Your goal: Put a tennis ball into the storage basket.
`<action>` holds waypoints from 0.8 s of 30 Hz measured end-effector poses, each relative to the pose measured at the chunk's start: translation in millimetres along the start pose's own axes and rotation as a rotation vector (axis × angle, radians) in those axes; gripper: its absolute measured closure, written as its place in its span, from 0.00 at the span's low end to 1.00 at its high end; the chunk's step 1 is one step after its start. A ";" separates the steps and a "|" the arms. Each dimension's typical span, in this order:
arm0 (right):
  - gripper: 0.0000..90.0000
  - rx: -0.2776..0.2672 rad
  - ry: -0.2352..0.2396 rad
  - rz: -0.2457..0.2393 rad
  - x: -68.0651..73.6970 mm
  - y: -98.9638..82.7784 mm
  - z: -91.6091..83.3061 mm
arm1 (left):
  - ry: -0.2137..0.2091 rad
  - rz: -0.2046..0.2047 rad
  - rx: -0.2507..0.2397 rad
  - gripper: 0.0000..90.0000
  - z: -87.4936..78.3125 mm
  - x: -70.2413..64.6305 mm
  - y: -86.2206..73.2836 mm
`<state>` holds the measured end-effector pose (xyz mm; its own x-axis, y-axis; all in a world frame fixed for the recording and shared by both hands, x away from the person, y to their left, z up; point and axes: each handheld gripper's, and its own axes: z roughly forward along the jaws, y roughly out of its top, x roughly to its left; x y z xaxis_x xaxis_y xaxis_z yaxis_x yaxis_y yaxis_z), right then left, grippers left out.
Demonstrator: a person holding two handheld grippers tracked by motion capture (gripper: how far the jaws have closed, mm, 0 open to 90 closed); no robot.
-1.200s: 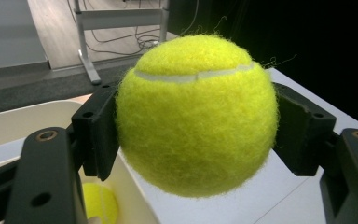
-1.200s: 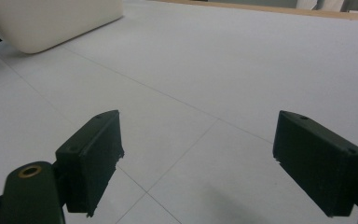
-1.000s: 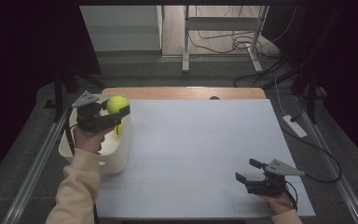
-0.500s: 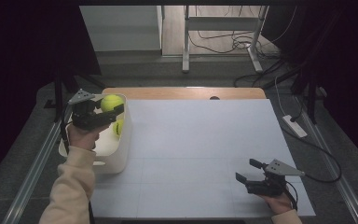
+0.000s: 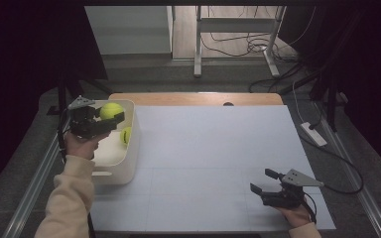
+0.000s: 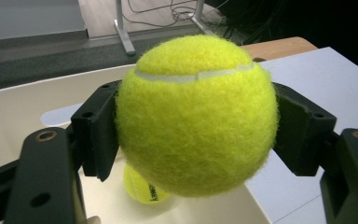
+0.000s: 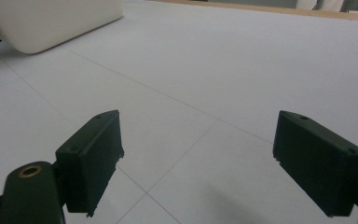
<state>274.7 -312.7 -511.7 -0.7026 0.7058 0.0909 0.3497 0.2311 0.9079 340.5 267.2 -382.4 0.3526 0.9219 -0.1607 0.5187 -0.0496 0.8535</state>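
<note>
- Left gripper (image 5: 110, 120) pinches a tennis ball (image 5: 111, 110) above the white bin (image 5: 129, 163) at frame left; right gripper (image 5: 264, 181) rests spread, lower right.
- White tabletop (image 5: 213, 148) lies bare between them; cables cross the dark floor (image 5: 238, 77) beyond the far wooden edge.

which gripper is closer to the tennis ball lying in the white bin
Left. The left gripper hangs directly over the white bin, clamping another tennis ball just above the one lying inside. The right gripper rests open at the table's near right corner, far across the mat.
</note>
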 end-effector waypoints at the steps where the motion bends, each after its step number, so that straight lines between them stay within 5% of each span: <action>1: 0.17 0.000 -0.001 0.000 -0.1 0.0 0.0 | 0.004 -0.001 0.003 0.30 -0.1 0.6 -0.1; 24: 0.17 -0.001 -0.002 -0.001 -0.3 -0.3 1.0 | 0.060 0.001 0.134 0.30 11.5 12.5 -9.4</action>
<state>275.4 -312.2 -512.4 -0.7020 0.7066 0.0890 0.3481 0.2314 0.9084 349.0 274.8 -398.2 0.3080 0.9429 -0.1265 0.6187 -0.0976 0.7795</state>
